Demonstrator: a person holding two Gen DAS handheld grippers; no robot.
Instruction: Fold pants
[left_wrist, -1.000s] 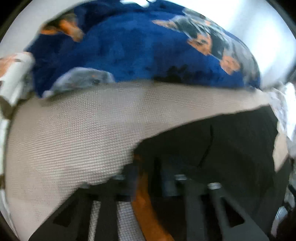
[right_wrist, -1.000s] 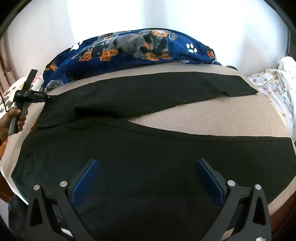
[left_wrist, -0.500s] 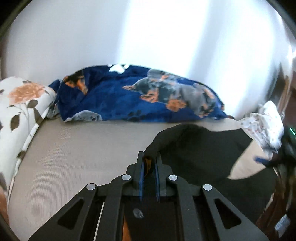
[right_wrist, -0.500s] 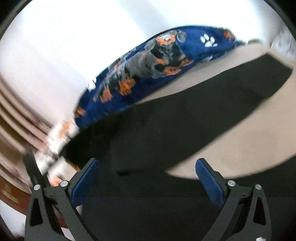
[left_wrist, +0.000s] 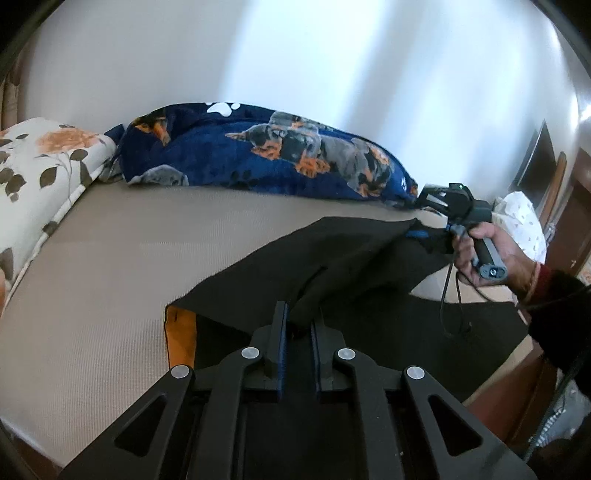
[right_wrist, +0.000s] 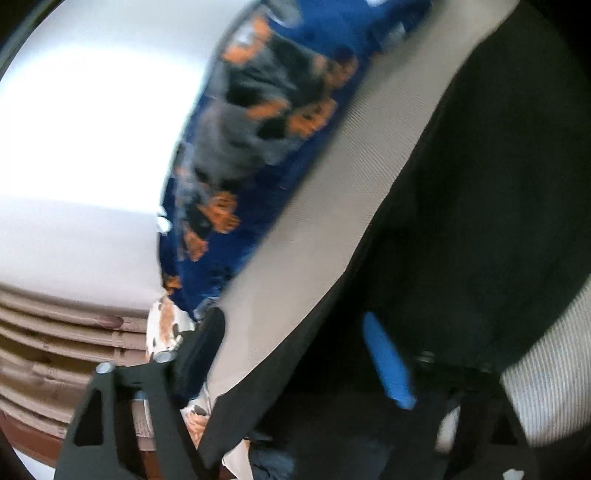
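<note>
Black pants lie across a beige mattress, one part raised and folded over. My left gripper is shut on a pinch of the black cloth and holds it up off the bed. An orange lining shows under the lifted edge. A hand holds my right gripper at the far edge of the pants. In the blurred, rolled right wrist view, the right gripper has its jaws closing with the edge of the pants between them. One blue pad lies over the cloth, apart from the other finger.
A dark blue blanket with dog prints lies along the wall at the back of the bed. A floral pillow sits at the left. White dotted bedding is bunched at the right, next to wooden furniture.
My left gripper has risen and pulled back with the black cloth, folding it over. The right gripper has swung to the far pants edge, rolled, and its jaws have narrowed.
</note>
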